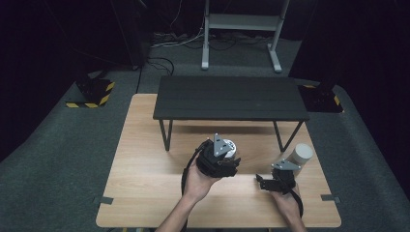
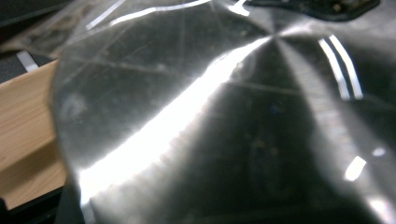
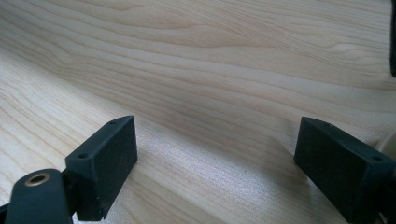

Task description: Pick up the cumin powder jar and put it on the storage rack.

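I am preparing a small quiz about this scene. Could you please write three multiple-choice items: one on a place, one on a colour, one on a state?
1. Where does the white cylinder stand?
A. on the black shelf
B. on the wooden table, near the right gripper
C. on the floor

2. What colour is the low shelf?
A. black
B. white
C. red

3. How are the right gripper jaws?
A. shut on a cup
B. shut, empty
C. open, empty

Key: 1 B, it rests on the wooden table beside that gripper; 2 A, its top is black; 3 C, bare wood shows between the parted jaws.
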Demonstrator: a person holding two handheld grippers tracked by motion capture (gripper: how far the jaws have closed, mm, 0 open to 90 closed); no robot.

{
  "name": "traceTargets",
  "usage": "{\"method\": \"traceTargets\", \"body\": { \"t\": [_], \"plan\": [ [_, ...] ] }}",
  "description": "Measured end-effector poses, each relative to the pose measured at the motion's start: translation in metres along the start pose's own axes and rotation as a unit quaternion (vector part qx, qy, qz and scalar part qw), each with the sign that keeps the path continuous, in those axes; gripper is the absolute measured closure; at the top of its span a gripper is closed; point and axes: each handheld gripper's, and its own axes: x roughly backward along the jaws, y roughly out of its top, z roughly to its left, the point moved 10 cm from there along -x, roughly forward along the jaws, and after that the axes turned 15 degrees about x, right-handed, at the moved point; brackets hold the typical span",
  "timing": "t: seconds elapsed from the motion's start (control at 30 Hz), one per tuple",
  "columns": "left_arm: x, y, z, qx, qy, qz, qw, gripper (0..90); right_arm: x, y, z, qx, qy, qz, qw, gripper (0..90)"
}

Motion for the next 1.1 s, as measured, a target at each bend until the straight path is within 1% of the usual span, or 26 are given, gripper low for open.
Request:
{"method": "traceTargets", "body": {
  "t": [0.13, 0.23, 0.27, 0.47, 0.57, 0.67, 0.87, 0.93, 0.97, 1.07, 1.1],
  "plan": [
    [0.002, 0.006, 0.001, 0.000, -0.003, -0.001, 1.0000, 31.3, 0.000, 0.000, 0.000, 0.000, 0.000, 0.000, 1.0000, 12.3],
    [0.005, 0.013, 0.001, -0.003, -0.005, -0.002, 1.0000, 31.3, 0.000, 0.000, 0.000, 0.000, 0.000, 0.000, 1.0000, 12.4],
    [0.005, 0.013, 0.001, -0.003, -0.005, -0.002, 1.0000, 31.3, 0.000, 0.000, 0.000, 0.000, 0.000, 0.000, 1.0000, 12.4],
    [0.008, 0.026, 0.000, -0.007, -0.013, -0.005, 0.9999, 31.3, 0.000, 0.000, 0.000, 0.000, 0.000, 0.000, 1.0000, 12.3],
    [0.009, 0.029, 0.000, -0.009, -0.016, -0.006, 0.9998, 31.3, 0.000, 0.000, 0.000, 0.002, 0.002, 0.000, 1.0000, 12.0],
    [0.011, 0.035, 0.002, -0.006, -0.021, -0.008, 0.9997, 31.3, 0.000, 0.000, 0.000, 0.002, 0.003, 0.000, 1.0000, 11.8],
    [0.014, 0.044, 0.006, -0.005, -0.022, -0.011, 0.9997, 31.3, 0.000, 0.000, 0.000, 0.002, 0.003, 0.000, 1.0000, 11.7],
    [0.016, 0.051, 0.007, -0.006, -0.021, -0.014, 0.9997, 31.3, 0.000, 0.000, 0.000, 0.003, 0.003, 0.000, 1.0000, 11.7],
    [0.016, 0.051, 0.007, -0.006, -0.021, -0.014, 0.9997, 31.3, 0.000, 0.000, 0.000, 0.003, 0.003, 0.000, 1.0000, 11.7],
    [0.017, 0.058, 0.008, -0.010, -0.017, -0.017, 0.9997, 31.3, 0.000, 0.000, 0.000, 0.001, 0.003, 0.000, 1.0000, 11.7],
    [0.018, 0.063, 0.009, -0.011, -0.016, -0.020, 0.9996, 31.3, 0.000, 0.000, 0.000, 0.001, 0.003, 0.000, 1.0000, 11.7]
  ]
}}
